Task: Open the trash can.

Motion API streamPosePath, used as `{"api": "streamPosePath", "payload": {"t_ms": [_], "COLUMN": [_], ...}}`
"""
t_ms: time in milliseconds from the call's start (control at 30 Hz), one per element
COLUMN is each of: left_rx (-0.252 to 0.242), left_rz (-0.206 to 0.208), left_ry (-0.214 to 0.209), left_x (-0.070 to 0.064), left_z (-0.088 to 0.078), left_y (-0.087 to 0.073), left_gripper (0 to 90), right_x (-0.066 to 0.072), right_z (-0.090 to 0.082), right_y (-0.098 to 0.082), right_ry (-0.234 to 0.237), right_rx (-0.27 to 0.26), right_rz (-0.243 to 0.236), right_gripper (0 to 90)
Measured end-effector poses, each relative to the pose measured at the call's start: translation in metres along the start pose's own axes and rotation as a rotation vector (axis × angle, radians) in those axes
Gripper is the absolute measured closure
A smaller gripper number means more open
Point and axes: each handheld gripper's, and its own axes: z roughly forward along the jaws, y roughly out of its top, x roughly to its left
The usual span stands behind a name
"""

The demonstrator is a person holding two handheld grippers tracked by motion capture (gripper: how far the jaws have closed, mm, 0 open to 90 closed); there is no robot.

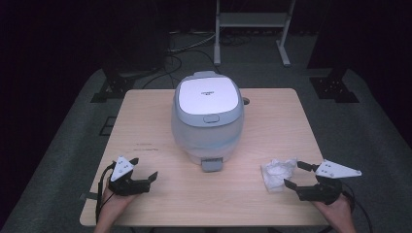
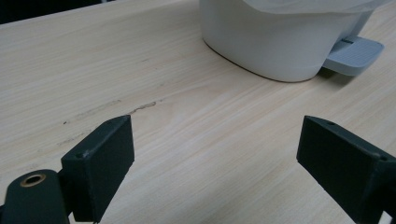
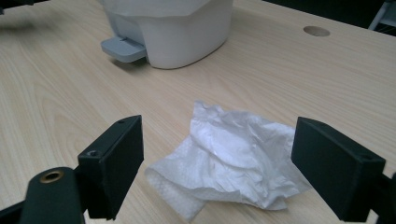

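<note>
Standing mid-table: lidded white bin [image 1: 207, 116], contents hidden; crumpled tissue [image 1: 277, 174] before wide-open, empty right hand-held gripper [image 1: 294, 175].

In the left gripper view the top edge cuts off the white bin [image 2: 280, 42] above its lower wall, so its lid is out of frame, and its grey pedal [image 2: 355, 55] runs close to the right edge. The right gripper view crops the same bin [image 3: 177, 32] at the top. There the crumpled tissue [image 3: 229, 154] hides the surface beneath it, and its far right corner slips behind one of the black fingers [image 3: 334, 163]. In the high view the print on the bin's lid [image 1: 208, 92] is too small to read, and the room beyond the surface [image 1: 145, 116] is dark.
</note>
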Motion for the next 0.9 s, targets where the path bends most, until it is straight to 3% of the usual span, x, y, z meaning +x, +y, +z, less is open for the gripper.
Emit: {"api": "streamPosePath", "payload": {"t_ms": [367, 467, 900], "left_rx": [-0.004, -0.005, 0.004], "left_rz": [0.011, 0.031, 0.099], "left_ry": [-0.018, -0.028, -0.134], "left_x": [-0.008, -0.013, -0.039], "left_z": [0.000, 0.001, 0.018], "left_y": [0.005, 0.009, 0.029], "left_gripper": [10.4, 10.4, 13.3], "right_x": [-0.001, -0.001, -0.001], "right_z": [-0.001, -0.002, -0.005], "right_y": [0.000, 0.001, 0.002], "right_ry": [-0.004, -0.006, -0.009], "right_rx": [-0.005, -0.010, -0.022], "right_rz": [0.006, 0.004, 0.004], "right_gripper": [15.9, 15.9, 15.9]}}
